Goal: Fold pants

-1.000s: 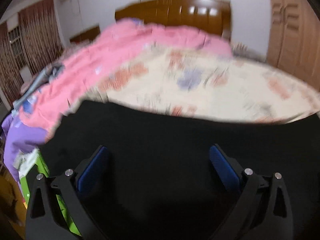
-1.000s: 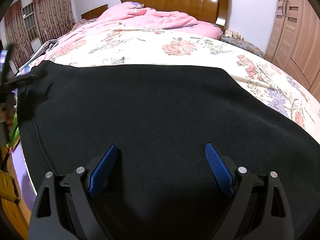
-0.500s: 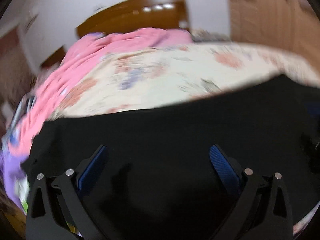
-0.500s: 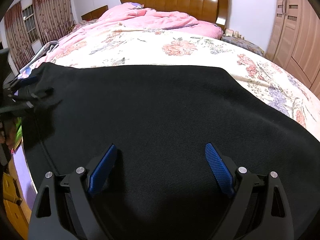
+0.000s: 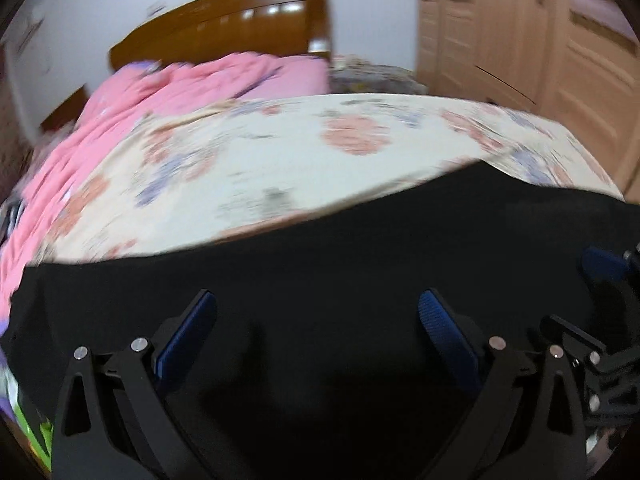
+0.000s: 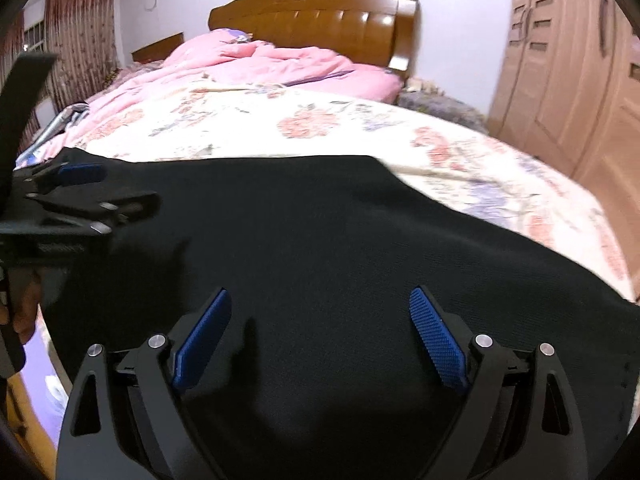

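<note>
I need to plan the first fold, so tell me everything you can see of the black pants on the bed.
The black pants are a dark, finely textured knit, spread flat and fairly smooth across the near end of the floral bedsheet. Their far edge runs straight across the sheet; the near part drops out of view. Waistband and legs cannot be told apart. Both the left gripper and right gripper hang open above the cloth, holding none of it.

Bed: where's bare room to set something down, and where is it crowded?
Free: the flowered sheet between the black pants and the pink quilt, and its right strip toward the wardrobe. Crowded: near edge, covered by the pants under both open hand-held grippers, left and right; clutter at the left edge.
</note>
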